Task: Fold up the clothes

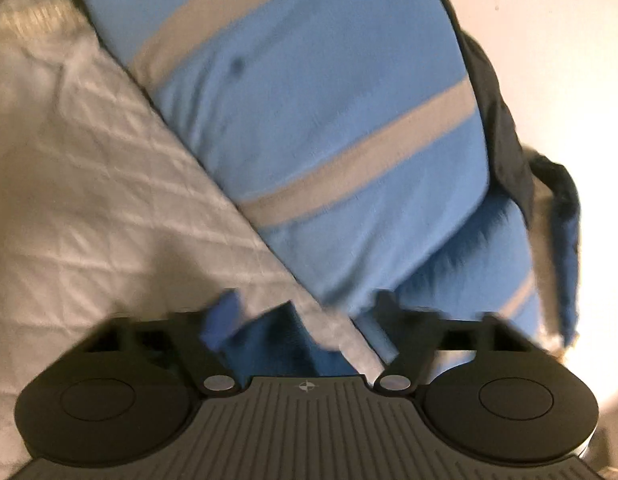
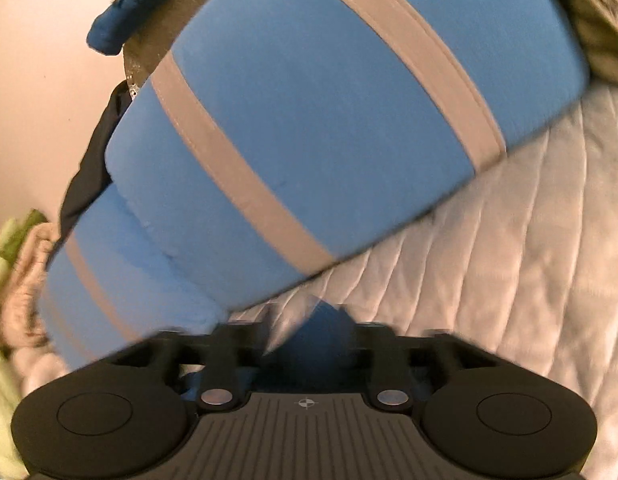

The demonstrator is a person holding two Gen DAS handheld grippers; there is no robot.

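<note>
Tongs: left (image 1: 305,304) and right (image 2: 309,320) both open, gripping nothing.
Shirt (image 1: 309,120): folded flat on bed (image 1: 89,180), apparently just set down.
Pile (image 2: 13,280): at bed edge, likely unfolded.

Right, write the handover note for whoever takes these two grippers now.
Left gripper: open, nothing held, at the near edge of the blue shirt with grey stripes.
Right gripper: open, nothing held, also just short of the shirt.
The shirt lies folded into a band on the white quilted bedcover. A dark garment sits under its far side; a greenish and beige clothes pile is beside it.
Done: the shirt looks folded.
Left: probably tidy it, then the other clothes.
</note>
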